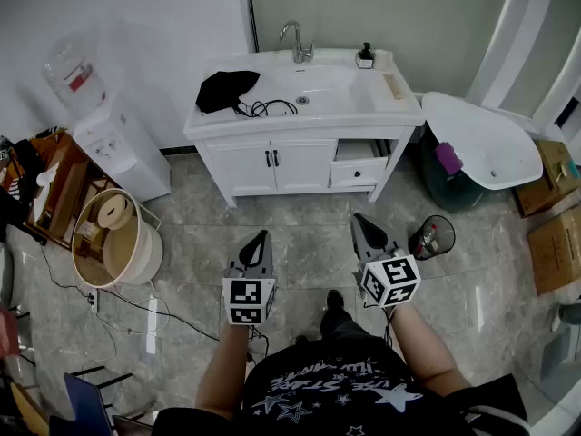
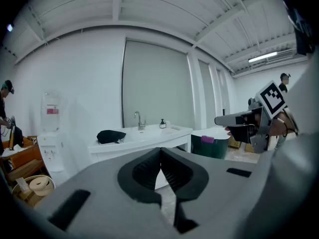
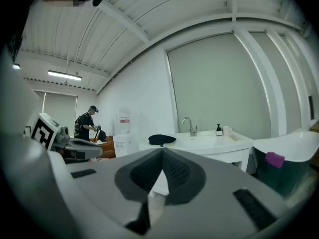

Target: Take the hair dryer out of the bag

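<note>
Black fabric is slumping in a soft heap on the left end of the white desk [image 1: 300, 123]: that is the bag [image 1: 227, 89], lying just beside the basin [image 1: 309, 78]. I am not seeing the hair dryer itself; I am judging that it is sitting inside, since a thin black cord [image 1: 268, 109] is spilling out of the bag's mouth toward the basin.

I am expecting the bag to be limp and light, folding wherever I pinch it, while the dryer should be rigid, smooth plastic with some weight at its head. So I am planning to pin the cloth near its opening with one side and take the dryer by its handle with the other, not by the cord, which could drag or snag.

Both tools are hanging over the floor [image 1: 300, 243], well apart from the desk. The left gripper [image 2: 160, 156] is showing its fingers [image 2: 144, 171] pressed fully together with nothing between them, and the right gripper [image 3: 162, 156] is likewise closed and holding nothing.
</note>
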Motion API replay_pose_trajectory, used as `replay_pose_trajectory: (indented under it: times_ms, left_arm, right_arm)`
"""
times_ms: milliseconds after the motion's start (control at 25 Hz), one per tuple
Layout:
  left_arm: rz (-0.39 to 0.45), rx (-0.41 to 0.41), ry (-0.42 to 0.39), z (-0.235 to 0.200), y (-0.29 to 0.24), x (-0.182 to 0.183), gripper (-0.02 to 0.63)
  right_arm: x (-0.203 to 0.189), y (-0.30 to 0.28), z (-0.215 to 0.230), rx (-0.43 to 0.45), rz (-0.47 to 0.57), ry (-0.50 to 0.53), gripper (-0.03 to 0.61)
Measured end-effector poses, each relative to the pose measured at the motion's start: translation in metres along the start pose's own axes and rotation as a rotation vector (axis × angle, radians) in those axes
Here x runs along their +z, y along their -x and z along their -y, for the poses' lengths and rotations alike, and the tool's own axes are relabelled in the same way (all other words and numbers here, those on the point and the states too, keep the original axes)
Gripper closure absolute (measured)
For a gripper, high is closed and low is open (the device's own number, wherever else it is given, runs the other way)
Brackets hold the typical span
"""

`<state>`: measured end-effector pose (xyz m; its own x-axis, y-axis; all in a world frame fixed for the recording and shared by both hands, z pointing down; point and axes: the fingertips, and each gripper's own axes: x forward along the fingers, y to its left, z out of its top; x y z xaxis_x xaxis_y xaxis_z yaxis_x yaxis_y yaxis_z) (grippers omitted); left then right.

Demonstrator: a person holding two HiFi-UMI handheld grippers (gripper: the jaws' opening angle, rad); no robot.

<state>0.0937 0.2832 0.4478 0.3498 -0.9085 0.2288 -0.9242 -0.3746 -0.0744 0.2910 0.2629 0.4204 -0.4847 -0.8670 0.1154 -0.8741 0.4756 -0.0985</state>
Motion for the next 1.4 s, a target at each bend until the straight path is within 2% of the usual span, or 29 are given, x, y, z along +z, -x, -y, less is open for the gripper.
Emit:
replay_pose_trajectory:
  times_ms: [360,600,880,1040,1400]
  left_arm:
    - [0.002,0.011,0.021,-0.006,0.007,-0.004,0.603]
    - [-0.028,0.009,0.04,-0.019,0.023,-0.022,0.603]
    - [-0.053,0.041,0.071,-0.05,0.034,-0.04,0.603]
    - [-0.058,0.075,0.087,-0.071,0.027,-0.043,0.603]
    - [-0.104,0.149,0.104,-0.122,-0.02,-0.046,0.603]
  right_arm:
    - [-0.002,-0.001,-0.008,0.011,-0.014,0.01,0.574]
    - [-0.004,-0.006,-0.018,0.012,0.016,-0.068,0.574]
    - [-0.021,-0.019,-0.027,-0.01,-0.025,-0.073,0.572]
    - [-0.028,-0.044,-0.025,-0.014,-0.054,-0.059,0.573]
    - [-0.034,-0.144,-0.023,0.097,-0.088,-0.059,0.572]
